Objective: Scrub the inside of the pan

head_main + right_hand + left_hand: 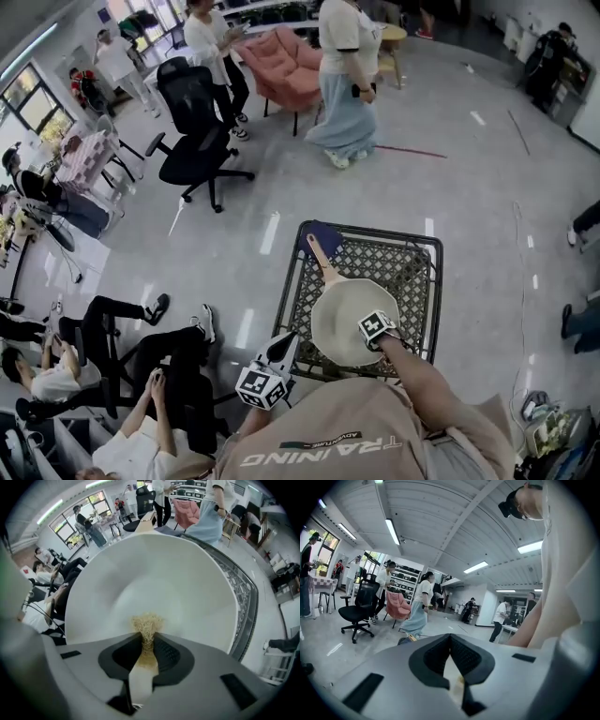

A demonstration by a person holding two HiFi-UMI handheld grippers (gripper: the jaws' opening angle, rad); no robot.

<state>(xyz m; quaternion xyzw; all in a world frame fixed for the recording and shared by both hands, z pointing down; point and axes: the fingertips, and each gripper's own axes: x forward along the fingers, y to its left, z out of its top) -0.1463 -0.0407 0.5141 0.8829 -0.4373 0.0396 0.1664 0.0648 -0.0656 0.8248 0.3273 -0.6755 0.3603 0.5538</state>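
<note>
From the head view, the cream pan (342, 319) sits on the black wire-mesh bench (412, 258), its wooden handle (322, 260) pointing away toward the far left corner. The right gripper (375, 330) hangs over the pan's near right side, pointing down. The left gripper (281, 349) is at the bench's near left edge, just beside the pan's rim. In the left gripper view, the jaws are closed, tips meeting, and face out level across the room toward a black office chair (356, 609). In the right gripper view, the jaws grip a tan fibrous scrubber (146, 623), its tuft set against the pan's pale inside.
</note>
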